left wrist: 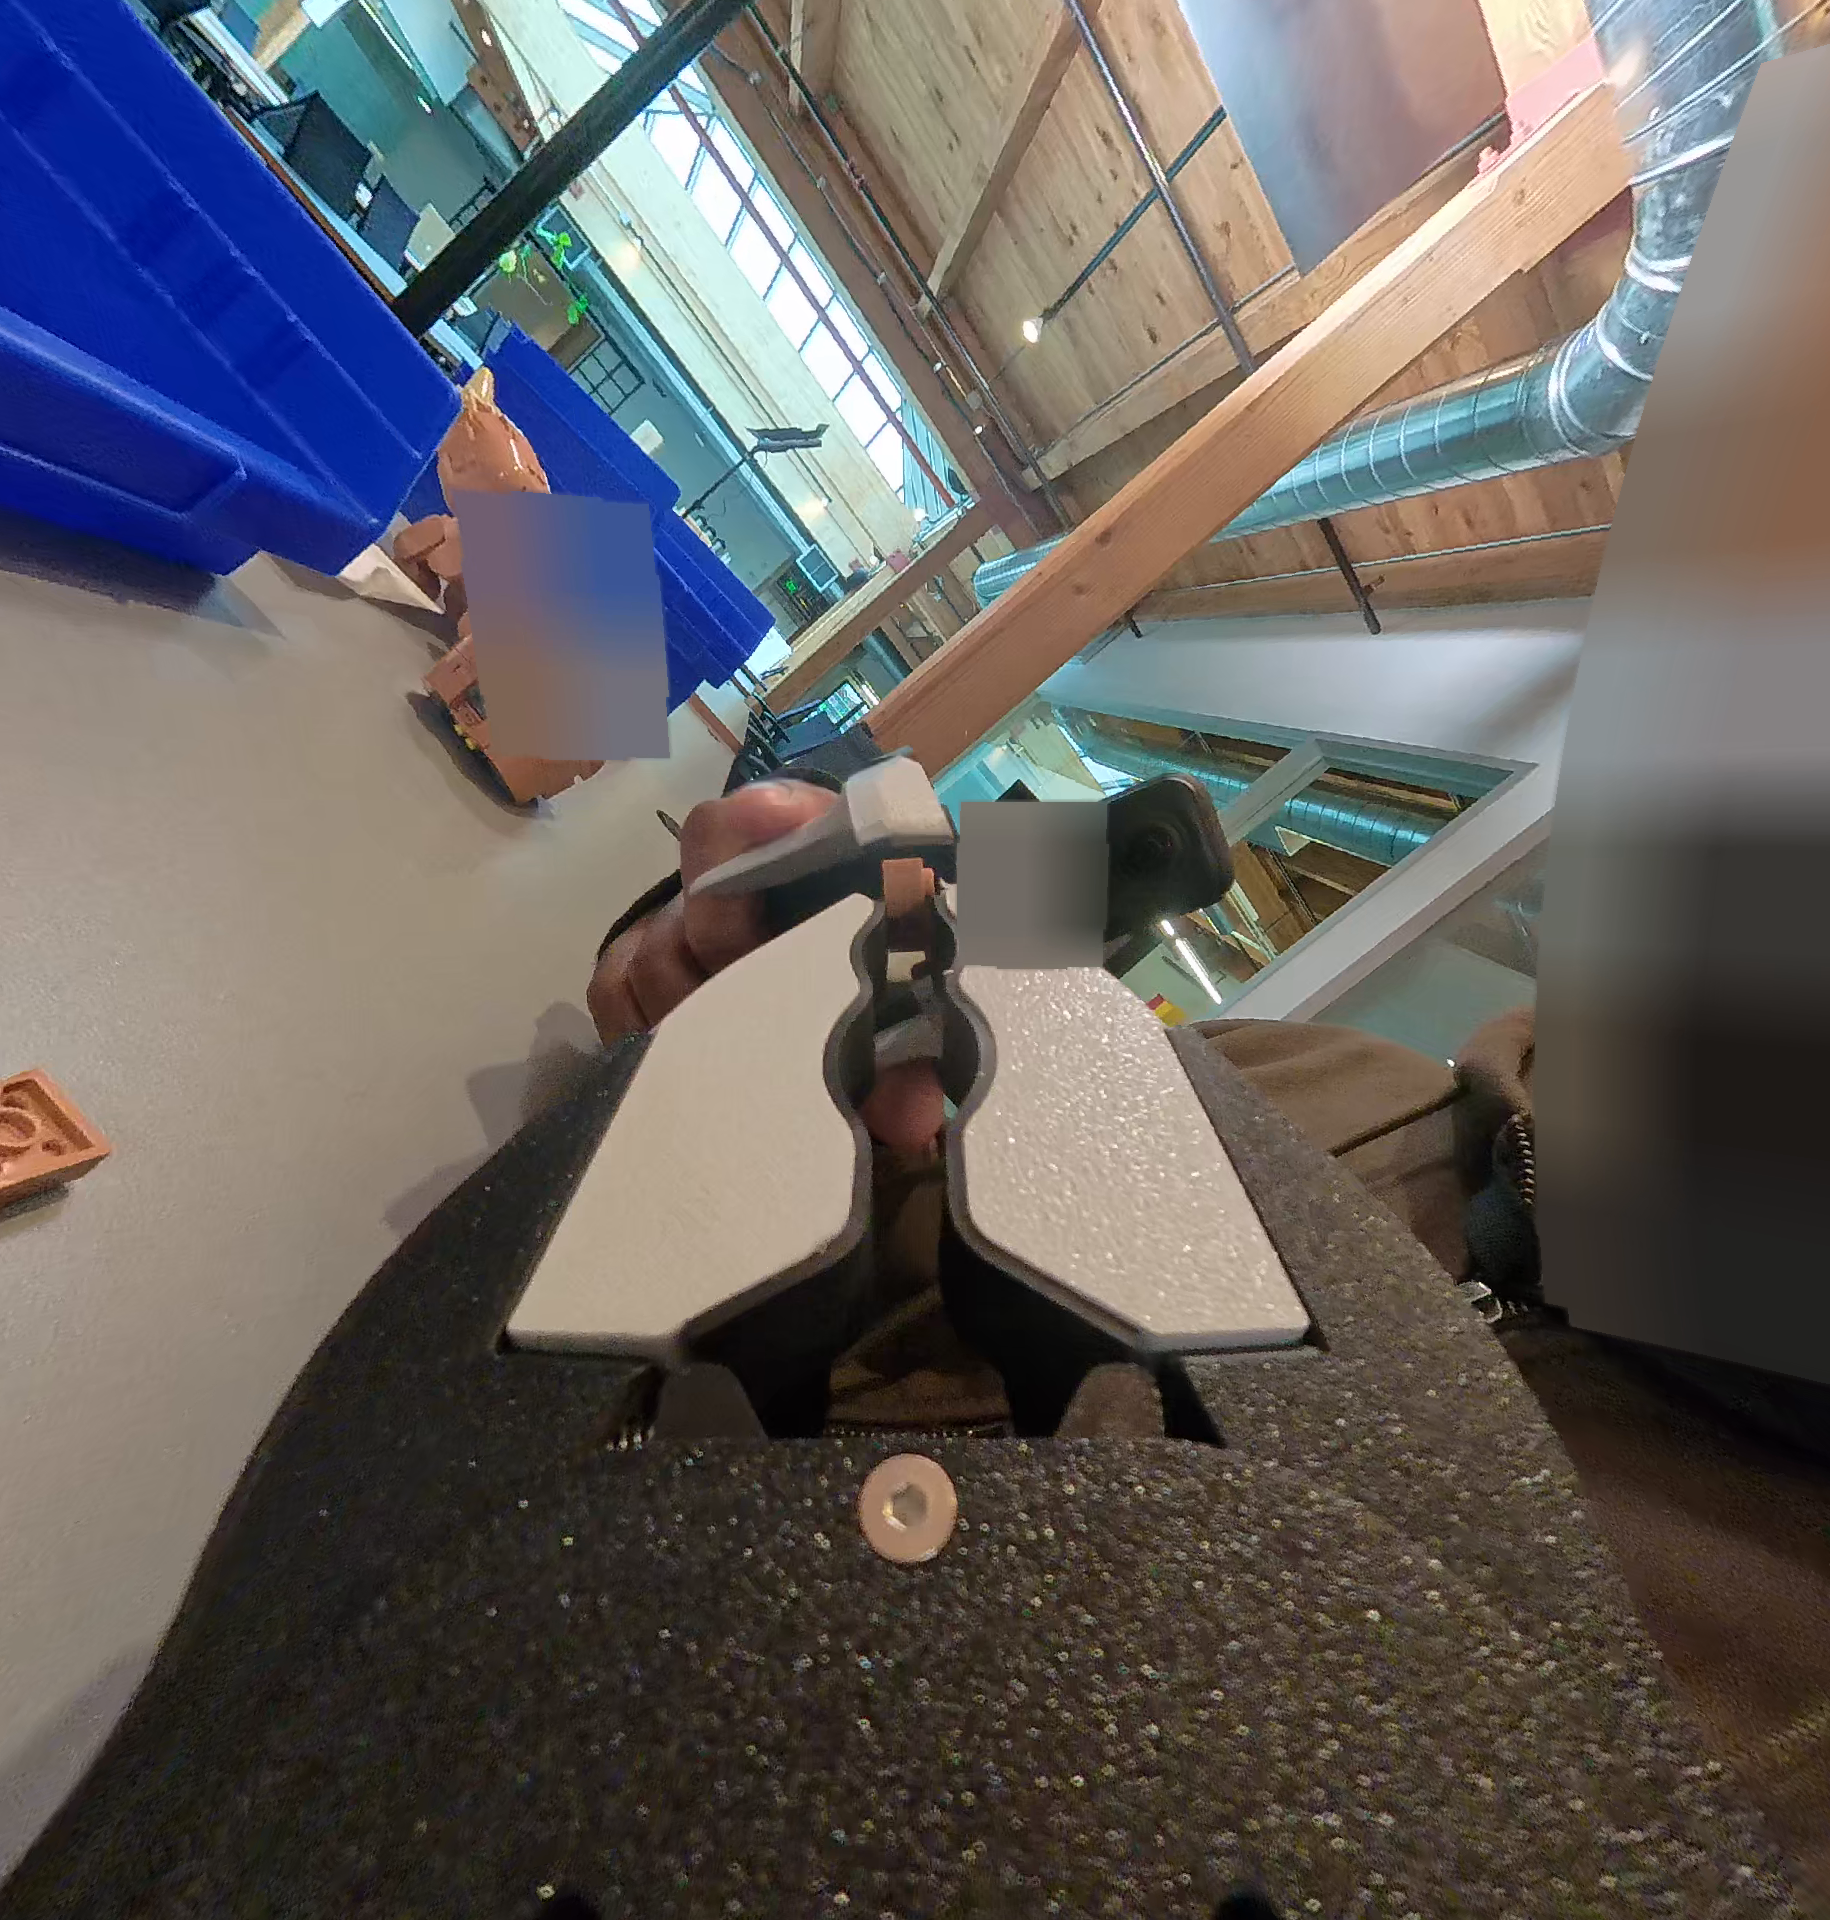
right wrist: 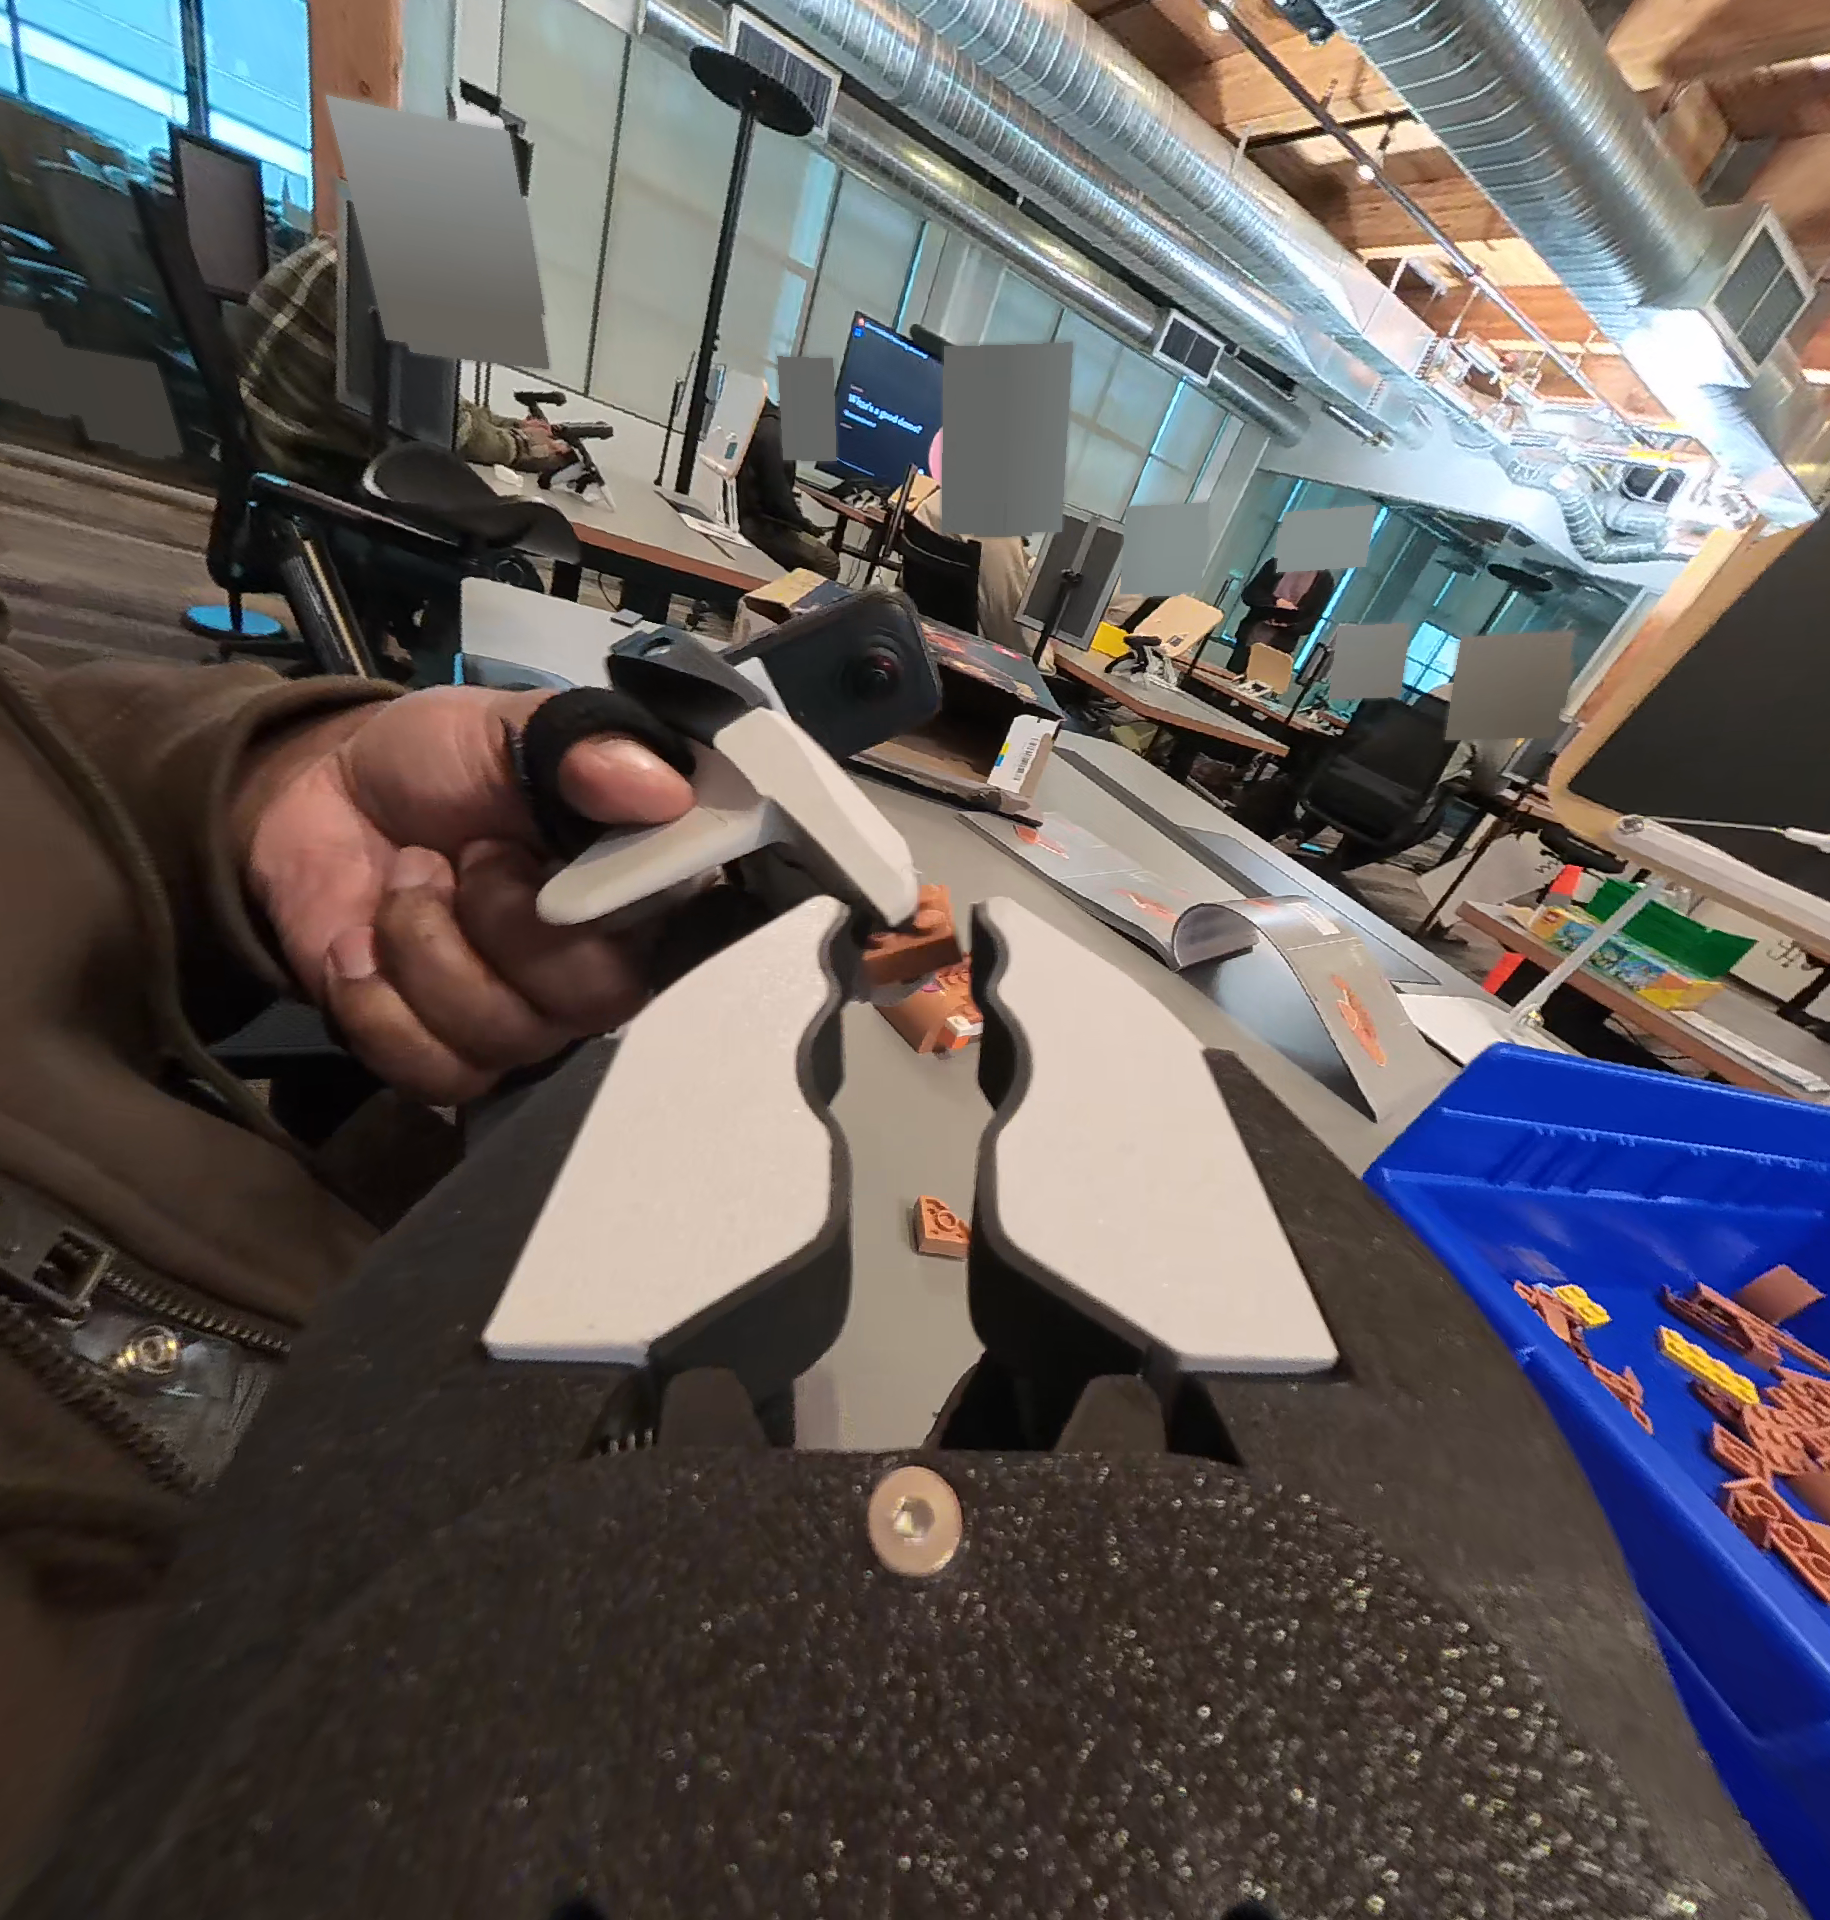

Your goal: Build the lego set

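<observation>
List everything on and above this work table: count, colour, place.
Small brown Lego brick: one, pinched in the left gripper's tips.
Loose brown wedge plate: one, flat on the grey table.
Partly built brown Lego model: one, beside the bins, partly masked.
Blue plastic bins: at least two; one holds loose brown and yellow pieces.
Open instruction booklet: one, dark, far side of the table.
Left gripper: shut on the brick.
Right gripper: open, fingers either side of the brick.
Left hand, right hand: holding the grippers.

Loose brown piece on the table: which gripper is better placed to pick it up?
Likely right. The right gripper is open and empty, with the loose brown piece showing between its fingers; the left gripper is shut on a brown brick.
</observation>
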Demonstrator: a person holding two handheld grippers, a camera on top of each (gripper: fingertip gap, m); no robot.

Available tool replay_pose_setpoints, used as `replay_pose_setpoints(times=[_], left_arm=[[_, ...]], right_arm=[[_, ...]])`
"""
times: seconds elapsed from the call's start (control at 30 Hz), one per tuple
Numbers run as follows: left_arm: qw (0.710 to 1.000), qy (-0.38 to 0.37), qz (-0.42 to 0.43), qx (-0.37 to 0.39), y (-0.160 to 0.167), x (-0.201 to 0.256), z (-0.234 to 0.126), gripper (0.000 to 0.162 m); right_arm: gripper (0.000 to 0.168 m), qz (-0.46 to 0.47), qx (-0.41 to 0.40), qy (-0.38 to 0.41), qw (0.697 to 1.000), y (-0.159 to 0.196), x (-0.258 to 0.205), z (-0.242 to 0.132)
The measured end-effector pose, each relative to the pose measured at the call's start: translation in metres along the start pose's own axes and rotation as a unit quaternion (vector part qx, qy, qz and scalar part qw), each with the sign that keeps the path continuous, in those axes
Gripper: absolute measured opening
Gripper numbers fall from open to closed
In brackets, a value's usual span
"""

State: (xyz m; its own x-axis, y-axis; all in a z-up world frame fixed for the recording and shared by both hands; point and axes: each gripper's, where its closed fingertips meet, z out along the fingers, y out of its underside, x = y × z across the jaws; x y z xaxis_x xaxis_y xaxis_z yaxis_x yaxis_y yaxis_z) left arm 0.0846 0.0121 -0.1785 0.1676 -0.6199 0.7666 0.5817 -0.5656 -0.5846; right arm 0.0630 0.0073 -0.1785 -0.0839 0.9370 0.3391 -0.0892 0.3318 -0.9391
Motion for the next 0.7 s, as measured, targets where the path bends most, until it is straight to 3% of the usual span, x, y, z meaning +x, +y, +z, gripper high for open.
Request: replay_pose_setpoints(times=[0.27, 0.43, 0.53, 0.7], left_arm=[[1.0, -0.013, -0.004, 0.008, -0.007, -0.004, -0.006, 0.009], [0.997, -0.063, 0.045, 0.005, -0.02, -0.01, -0.015, 0.028], [0.991, -0.104, 0.083, 0.004, -0.033, -0.016, -0.024, 0.038], [0.973, -0.172, 0.154, -0.023, -0.071, -0.026, -0.053, 0.041]], right_arm=[[0.017, 0.016, -0.018, -0.007, 1.0, 0.003, 0.002, 0.008], [0.017, 0.037, -0.017, -0.023, 0.999, -0.003, 0.007, 0.018], [0.017, 0.054, -0.021, -0.038, 0.998, -0.006, 0.017, 0.024], [0.017, 0.104, -0.042, -0.063, 0.992, -0.006, 0.051, 0.036]])
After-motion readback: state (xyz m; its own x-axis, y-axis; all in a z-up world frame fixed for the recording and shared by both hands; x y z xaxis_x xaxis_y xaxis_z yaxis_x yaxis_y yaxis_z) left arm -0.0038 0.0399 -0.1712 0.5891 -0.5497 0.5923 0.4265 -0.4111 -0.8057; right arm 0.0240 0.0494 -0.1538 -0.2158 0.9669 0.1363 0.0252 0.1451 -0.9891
